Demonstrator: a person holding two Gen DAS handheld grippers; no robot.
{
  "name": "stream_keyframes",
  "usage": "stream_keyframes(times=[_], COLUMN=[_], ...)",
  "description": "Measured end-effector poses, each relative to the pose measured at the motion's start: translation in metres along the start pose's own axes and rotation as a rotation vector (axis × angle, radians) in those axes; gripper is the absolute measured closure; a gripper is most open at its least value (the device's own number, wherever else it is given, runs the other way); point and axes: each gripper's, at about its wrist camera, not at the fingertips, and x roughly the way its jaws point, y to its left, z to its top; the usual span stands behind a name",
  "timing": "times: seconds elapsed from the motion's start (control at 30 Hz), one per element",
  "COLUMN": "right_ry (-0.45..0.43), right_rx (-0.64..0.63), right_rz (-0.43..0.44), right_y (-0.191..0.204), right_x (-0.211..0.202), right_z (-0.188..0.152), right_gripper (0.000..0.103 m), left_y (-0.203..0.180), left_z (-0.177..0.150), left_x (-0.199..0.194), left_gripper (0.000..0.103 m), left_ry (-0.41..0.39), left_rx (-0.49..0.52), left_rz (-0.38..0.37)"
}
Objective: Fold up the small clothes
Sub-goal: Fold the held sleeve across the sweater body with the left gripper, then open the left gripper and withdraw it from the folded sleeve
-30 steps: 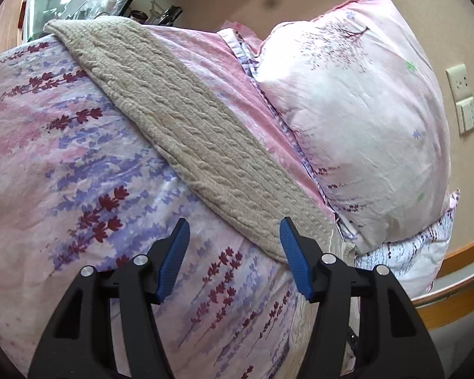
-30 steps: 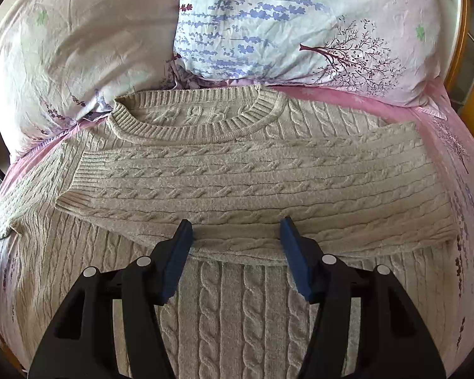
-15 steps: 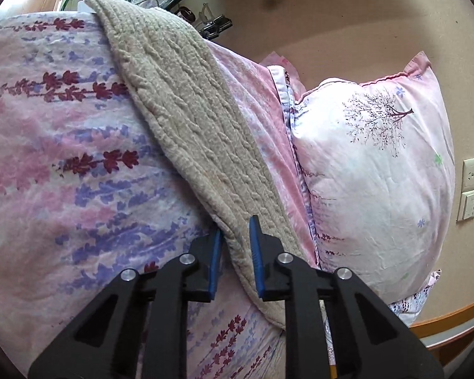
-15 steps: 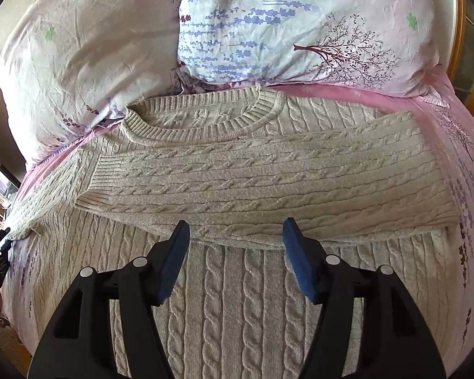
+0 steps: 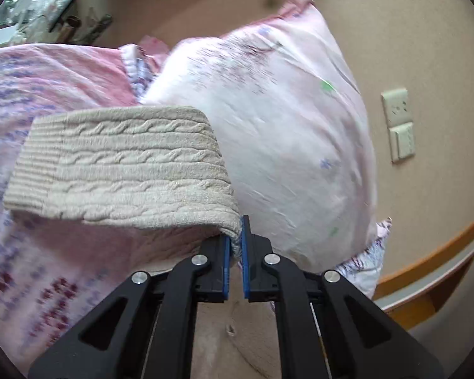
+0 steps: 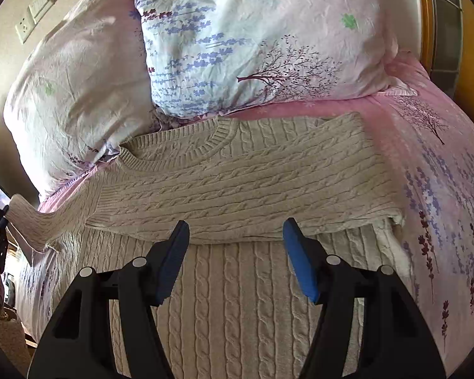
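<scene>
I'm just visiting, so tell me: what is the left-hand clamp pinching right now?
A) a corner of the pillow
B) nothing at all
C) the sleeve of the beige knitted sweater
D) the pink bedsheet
C: the left gripper has its blue pads shut on the edge of the sweater sleeve, lifted above the bed.

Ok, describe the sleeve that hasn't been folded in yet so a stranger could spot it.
Start at the bed with the pink floral sheet and find the beige cable-knit sweater lying below the two pillows. One sleeve lies flat across its chest. The other sleeve sticks out past the sweater's side toward the bed's edge, lifted off the sheet and pinched in the left tongs.
</scene>
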Motion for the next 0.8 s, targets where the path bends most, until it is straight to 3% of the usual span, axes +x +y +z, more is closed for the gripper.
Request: stream_keyframes(times=[0.13, 0.23, 0.3, 0.47, 0.6, 0.7, 0.8], right_ry=[0.006, 0.011, 0.015, 0.028, 0.028, 0.024, 0.022], right_rx=[0.022, 0.044, 0.057, 0.07, 0.083, 0.09, 0.09], right_rz=[0.004, 0.006, 0.007, 0.004, 0.005, 0.012, 0.019], right_y=[-0.011, -0.019, -0.024, -0.033, -0.039, -0.041, -0.042], right_x=[-0.003, -0.004, -0.003, -0.002, -0.002, -0.002, -0.002], right_z=[-0.001, -0.005, -0.009, -0.015, -0.016, -0.016, -0.017], right_gripper=[0.039, 0.039, 0.039, 0.039, 0.039, 0.039, 0.039], left_y=[-0.052, -0.075, -0.078, -0.042, -0.023, -0.015, -0.009], left_z=[-0.055, -0.105, -0.139, -0.199, -0.202, -0.18, -0.157], left_x=[0.039, 0.078, 0.104, 0.152, 0.152, 0.14, 0.132], left_gripper=[0.098, 0.098, 0.098, 0.097, 0.087, 0.073, 0.071], left_ry=[0.125, 0.239, 0.31, 0.455, 0.484, 0.43, 0.365], left_rx=[0.082, 0.124, 0.146, 0.13, 0.082, 0.035, 0.007], left_rz=[-0.127, -0.17, -0.146, 0.006, 0.05, 0.066, 0.094])
